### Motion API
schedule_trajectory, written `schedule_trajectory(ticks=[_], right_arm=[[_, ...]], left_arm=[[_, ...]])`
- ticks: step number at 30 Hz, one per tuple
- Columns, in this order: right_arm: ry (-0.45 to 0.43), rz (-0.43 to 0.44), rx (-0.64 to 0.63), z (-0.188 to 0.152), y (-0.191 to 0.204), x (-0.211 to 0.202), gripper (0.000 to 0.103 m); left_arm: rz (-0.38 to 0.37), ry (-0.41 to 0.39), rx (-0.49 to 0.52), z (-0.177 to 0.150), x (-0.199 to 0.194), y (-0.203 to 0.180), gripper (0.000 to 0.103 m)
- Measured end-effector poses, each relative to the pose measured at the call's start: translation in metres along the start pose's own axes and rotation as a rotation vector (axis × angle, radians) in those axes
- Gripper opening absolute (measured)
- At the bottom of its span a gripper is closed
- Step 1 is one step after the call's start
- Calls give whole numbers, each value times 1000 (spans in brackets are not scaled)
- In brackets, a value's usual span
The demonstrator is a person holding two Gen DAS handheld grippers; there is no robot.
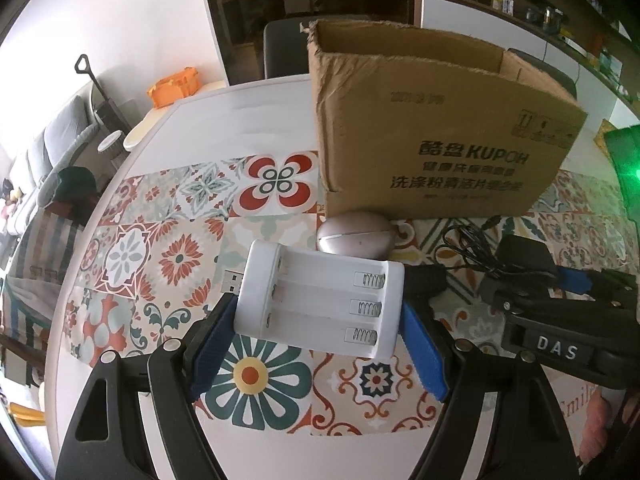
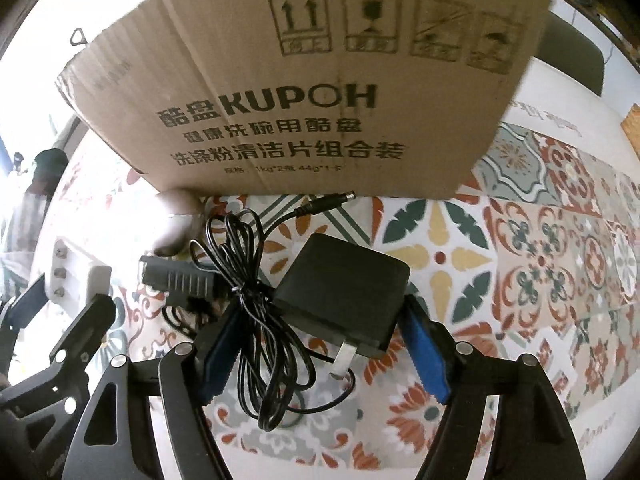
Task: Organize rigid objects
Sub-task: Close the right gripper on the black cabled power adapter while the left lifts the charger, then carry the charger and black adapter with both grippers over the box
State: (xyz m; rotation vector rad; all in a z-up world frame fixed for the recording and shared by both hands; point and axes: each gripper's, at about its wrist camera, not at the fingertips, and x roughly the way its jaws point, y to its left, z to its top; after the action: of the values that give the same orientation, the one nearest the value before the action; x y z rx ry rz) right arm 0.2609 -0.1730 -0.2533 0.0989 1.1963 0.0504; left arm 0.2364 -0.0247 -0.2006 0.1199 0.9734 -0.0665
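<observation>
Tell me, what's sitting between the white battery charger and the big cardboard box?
A rounded pinkish-silver case lies there, right against the foot of the cardboard box, behind the white battery charger. The left wrist view shows it best.

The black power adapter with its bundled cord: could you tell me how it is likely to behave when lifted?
The power adapter looks like a stiff block, so it should probably hold its shape. Its cord is loosely bundled, so loops will likely dangle and swing. The metal prongs may snag.

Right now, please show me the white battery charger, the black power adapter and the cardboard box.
white battery charger (image 1: pixel 320 300), left wrist view, middle slot.
black power adapter (image 2: pixel 344 292), right wrist view, top face.
cardboard box (image 1: pixel 440 128), left wrist view, front wall.
</observation>
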Motion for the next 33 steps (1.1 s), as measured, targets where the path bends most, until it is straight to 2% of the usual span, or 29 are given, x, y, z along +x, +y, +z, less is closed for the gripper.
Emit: schedule_trajectory(ticks=[11, 16, 33], right_arm=[[-59, 2, 71, -26, -28, -51, 74], [-90, 8, 84, -26, -26, -80, 74], [-325, -18, 59, 7, -17, -173, 75]], left_arm=[[-24, -50, 26, 4, -31, -12, 79], [-34, -85, 33, 10, -50, -14, 79], [-59, -244, 19, 63, -115, -14, 79]])
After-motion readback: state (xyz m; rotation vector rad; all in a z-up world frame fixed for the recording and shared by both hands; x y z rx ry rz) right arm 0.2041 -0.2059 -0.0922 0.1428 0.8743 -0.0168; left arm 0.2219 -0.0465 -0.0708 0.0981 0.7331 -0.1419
